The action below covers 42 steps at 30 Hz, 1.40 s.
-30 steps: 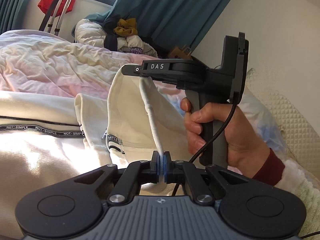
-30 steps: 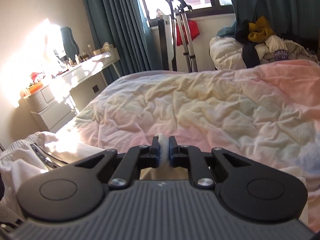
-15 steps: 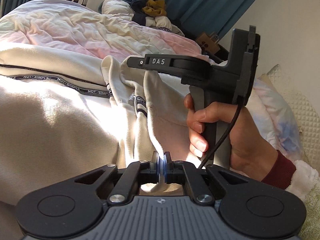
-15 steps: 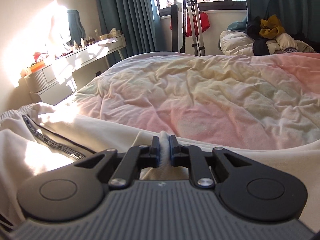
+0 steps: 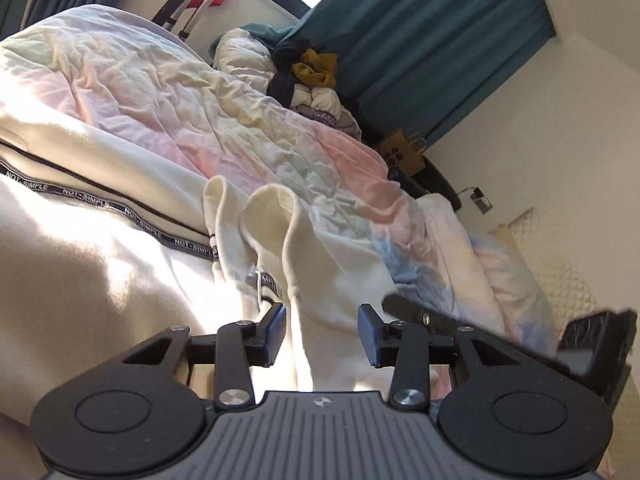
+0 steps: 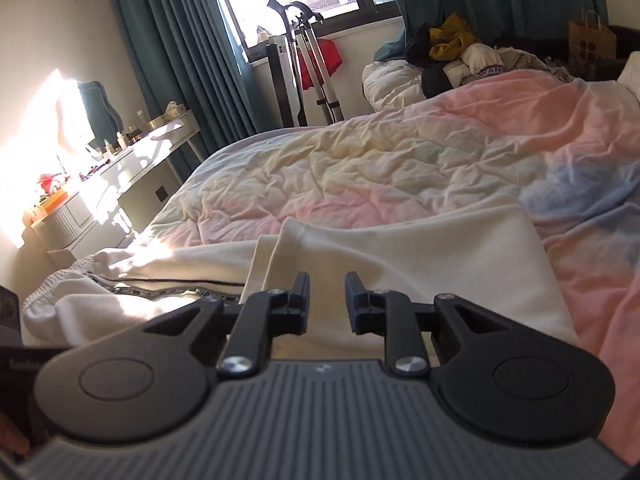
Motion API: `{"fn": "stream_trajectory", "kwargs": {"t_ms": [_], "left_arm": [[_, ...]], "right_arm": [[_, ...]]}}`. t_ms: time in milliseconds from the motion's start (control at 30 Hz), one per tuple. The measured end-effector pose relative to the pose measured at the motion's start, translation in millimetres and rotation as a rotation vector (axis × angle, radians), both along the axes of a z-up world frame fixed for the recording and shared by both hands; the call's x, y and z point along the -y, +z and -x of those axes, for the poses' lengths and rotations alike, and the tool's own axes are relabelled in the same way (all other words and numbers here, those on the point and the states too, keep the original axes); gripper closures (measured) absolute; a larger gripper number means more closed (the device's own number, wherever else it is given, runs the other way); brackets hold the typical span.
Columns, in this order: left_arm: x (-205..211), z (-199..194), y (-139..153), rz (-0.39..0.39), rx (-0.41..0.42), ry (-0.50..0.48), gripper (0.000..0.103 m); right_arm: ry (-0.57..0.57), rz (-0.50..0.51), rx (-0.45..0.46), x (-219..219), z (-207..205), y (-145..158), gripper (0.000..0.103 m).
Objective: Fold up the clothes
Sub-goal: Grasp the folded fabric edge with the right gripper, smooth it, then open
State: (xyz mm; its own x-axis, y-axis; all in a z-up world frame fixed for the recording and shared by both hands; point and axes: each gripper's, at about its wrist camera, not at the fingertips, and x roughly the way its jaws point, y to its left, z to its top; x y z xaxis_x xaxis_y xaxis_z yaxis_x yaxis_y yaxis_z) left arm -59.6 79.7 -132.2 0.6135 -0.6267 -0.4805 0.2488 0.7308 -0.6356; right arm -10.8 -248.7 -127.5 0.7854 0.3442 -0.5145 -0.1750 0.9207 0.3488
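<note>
Cream trousers [image 5: 100, 264] with a black "NOT-SIMPLE" side stripe lie on the bed. In the left wrist view a leg end is folded over, its cuffs [image 5: 276, 208] standing up in loose folds. My left gripper [image 5: 322, 334] is open, with cream cloth lying between its jaws, not pinched. My right gripper [image 6: 327, 300] is open just above the flat folded leg [image 6: 420, 248] of the trousers. The right gripper's body [image 5: 596, 344] shows at the lower right of the left wrist view.
The bed's pastel quilt [image 6: 400, 152] spreads beyond the trousers. A pile of clothes [image 6: 456, 56] lies at the far side. A white dresser [image 6: 120, 168] stands left, a folded rack [image 6: 308, 56] under the window, a pillow [image 5: 556, 264] at right.
Both grippers held a pinch of the cream cloth and lowered it onto the bed. Both have now opened and let go, and the leg lies folded over.
</note>
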Motion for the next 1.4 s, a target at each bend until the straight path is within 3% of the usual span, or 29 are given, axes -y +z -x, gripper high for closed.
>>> {"fn": "stream_trajectory", "kwargs": {"t_ms": [133, 200, 267, 333, 467, 600, 667, 733, 800, 900, 933, 967, 1133, 1200, 1300, 1400], "left_arm": [[-2.8, -33.1, 7.7, 0.014, -0.029, 0.051, 0.054], [-0.4, -55.7, 7.9, 0.018, -0.05, 0.062, 0.052], [7.3, -77.8, 4.8, -0.008, -0.074, 0.07, 0.052], [14.8, -98.2, 2.2, -0.023, -0.092, 0.066, 0.051], [38.3, -133.0, -0.7, -0.127, -0.084, 0.02, 0.051], [54.6, -153.5, -10.3, -0.181, -0.103, -0.025, 0.051], [64.2, -160.0, -16.1, -0.232, -0.111, -0.047, 0.058], [69.3, -165.5, -22.9, -0.257, -0.136, -0.062, 0.082], [73.1, -168.9, -27.3, -0.281, -0.146, -0.067, 0.095], [74.0, -165.1, -21.7, -0.278, -0.106, -0.05, 0.098], [73.4, -163.6, -18.3, -0.269, -0.099, -0.039, 0.098], [72.0, -163.2, -15.7, -0.264, -0.102, -0.027, 0.098], [67.6, -165.6, -27.6, -0.307, -0.133, -0.015, 0.098], [63.7, -162.1, -32.0, -0.287, -0.125, -0.018, 0.096], [55.7, -152.4, -29.0, -0.26, -0.106, -0.003, 0.078], [40.9, -134.7, -13.4, -0.239, -0.078, 0.018, 0.069]], "right_arm": [[0.042, -0.014, -0.023, -12.8, 27.2, -10.9, 0.079], [0.088, 0.033, -0.006, -27.4, 34.9, -13.7, 0.069], [0.143, 0.093, 0.016, -42.2, 38.2, -14.9, 0.05], [0.189, 0.149, 0.037, -54.3, 40.9, -16.1, 0.04], [0.219, 0.19, 0.034, -62.5, 38.4, -24.0, 0.04], [0.203, 0.188, -0.022, -61.3, 28.4, -37.4, 0.04], [0.199, 0.153, -0.049, -59.2, 22.4, -41.1, 0.04], [0.205, 0.124, -0.082, -61.0, 18.9, -46.0, 0.04], [0.218, 0.128, -0.079, -63.6, 20.7, -48.1, 0.04], [0.239, 0.117, -0.079, -65.4, 23.3, -47.0, 0.062], [0.249, 0.098, -0.086, -65.0, 23.9, -46.3, 0.08], [0.255, 0.093, -0.086, -65.5, 25.5, -45.1, 0.087], [0.282, 0.112, -0.111, -71.4, 25.5, -47.3, 0.089], [0.295, 0.116, -0.145, -73.3, 21.0, -53.2, 0.089], [0.295, 0.087, -0.138, -70.1, 20.6, -52.0, 0.089], [0.301, 0.038, -0.092, -64.4, 24.1, -43.2, 0.087]]}}
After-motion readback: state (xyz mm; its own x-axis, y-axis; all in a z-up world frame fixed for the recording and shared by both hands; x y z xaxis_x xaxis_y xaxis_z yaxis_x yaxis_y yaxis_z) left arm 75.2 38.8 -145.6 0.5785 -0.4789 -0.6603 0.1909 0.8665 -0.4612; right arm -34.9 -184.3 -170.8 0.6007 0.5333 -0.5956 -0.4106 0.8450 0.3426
